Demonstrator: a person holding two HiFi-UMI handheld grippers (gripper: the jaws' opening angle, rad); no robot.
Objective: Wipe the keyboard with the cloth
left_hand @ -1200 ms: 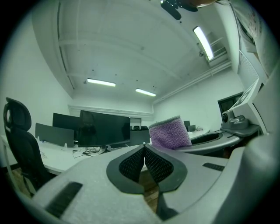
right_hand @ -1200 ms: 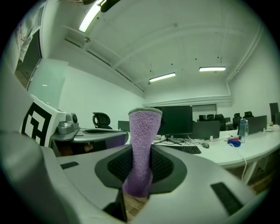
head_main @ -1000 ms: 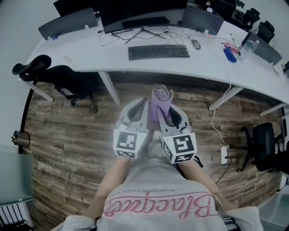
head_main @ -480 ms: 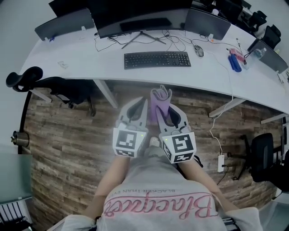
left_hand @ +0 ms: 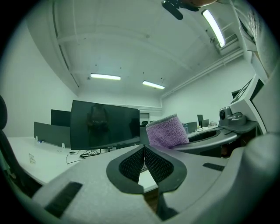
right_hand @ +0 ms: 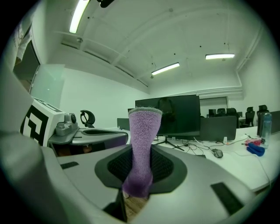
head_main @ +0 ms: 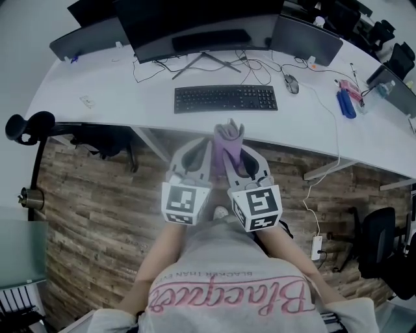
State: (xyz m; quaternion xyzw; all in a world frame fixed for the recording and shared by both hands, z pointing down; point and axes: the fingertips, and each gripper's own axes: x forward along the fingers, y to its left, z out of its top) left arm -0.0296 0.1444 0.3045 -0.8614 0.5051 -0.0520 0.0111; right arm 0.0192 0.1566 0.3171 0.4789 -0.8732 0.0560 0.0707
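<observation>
A black keyboard lies on the white desk, in front of a dark monitor. My right gripper is shut on a folded purple cloth that stands up between its jaws, just short of the desk's near edge. In the right gripper view the cloth rises upright from the pads. My left gripper hovers beside it, jaws shut and nothing in them; the cloth shows to its right.
A mouse, cables, a blue item and more monitors sit on the desk. Office chairs stand at left and right. A power strip lies on the wooden floor.
Both grippers and the cloth have moved forward toward the desk's edge; the keyboard now appears closer. The jaws have not changed.
</observation>
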